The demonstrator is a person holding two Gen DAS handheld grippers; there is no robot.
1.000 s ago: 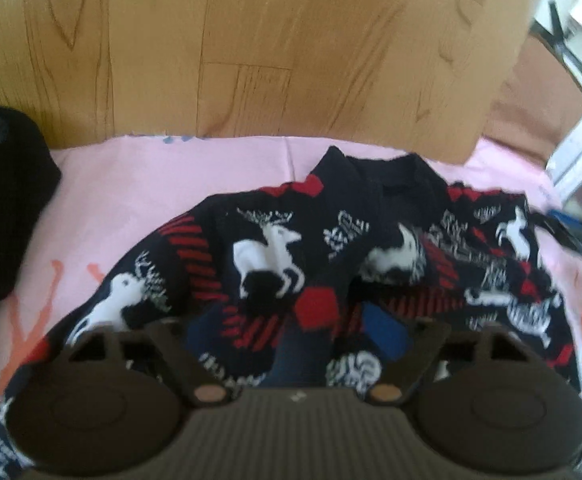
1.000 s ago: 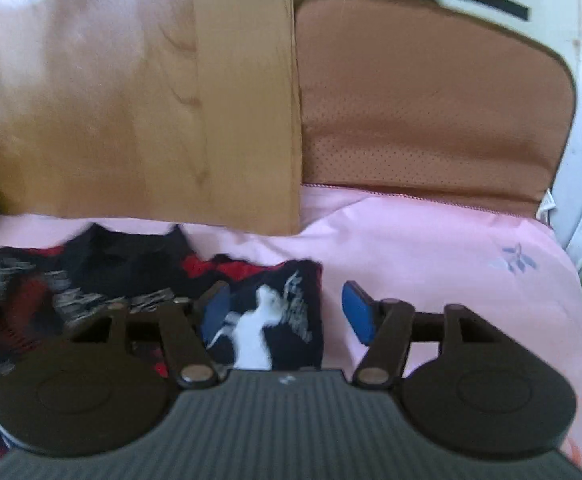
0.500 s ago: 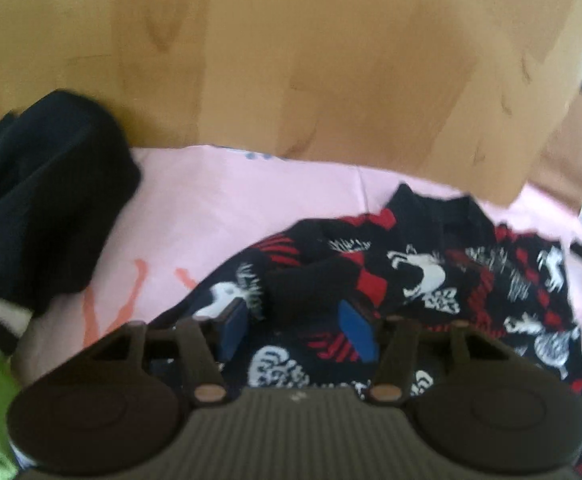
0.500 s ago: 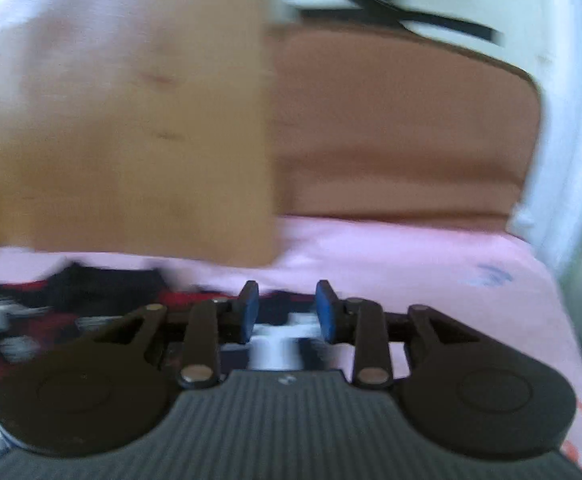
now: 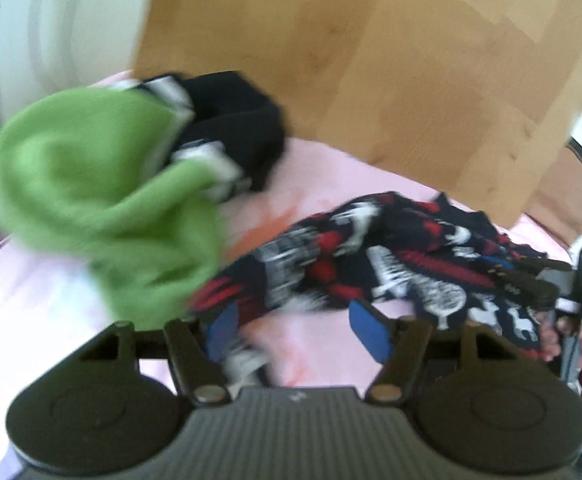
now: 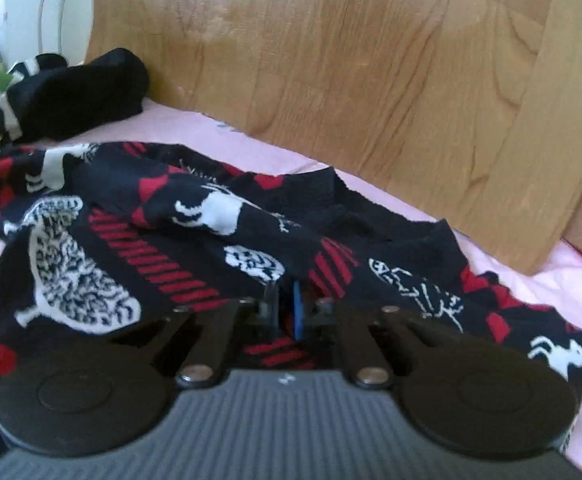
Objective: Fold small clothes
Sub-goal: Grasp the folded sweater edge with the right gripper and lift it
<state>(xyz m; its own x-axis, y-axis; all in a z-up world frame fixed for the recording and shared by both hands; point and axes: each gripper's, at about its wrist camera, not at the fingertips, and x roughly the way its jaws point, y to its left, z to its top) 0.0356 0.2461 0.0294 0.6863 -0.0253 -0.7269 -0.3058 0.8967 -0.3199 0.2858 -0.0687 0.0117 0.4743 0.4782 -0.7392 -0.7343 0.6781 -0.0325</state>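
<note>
Knitwear is lying rumpled across the pink sheet (image 6: 563, 280): the patterned sweater (image 6: 219, 216) is stretching from the near right toward the far left, below the wooden headboard (image 6: 331, 60). The right gripper (image 6: 287, 312) is pinching a fold of it, its jaws having just been closing on the cloth, probably to carry that edge over. The left gripper (image 5: 297, 328) is standing open, jaws having just been opening, with a sleeve end draped against its left pad. A green garment (image 5: 103, 208) and a black garment (image 5: 235, 120) are waiting at the far left.
</note>
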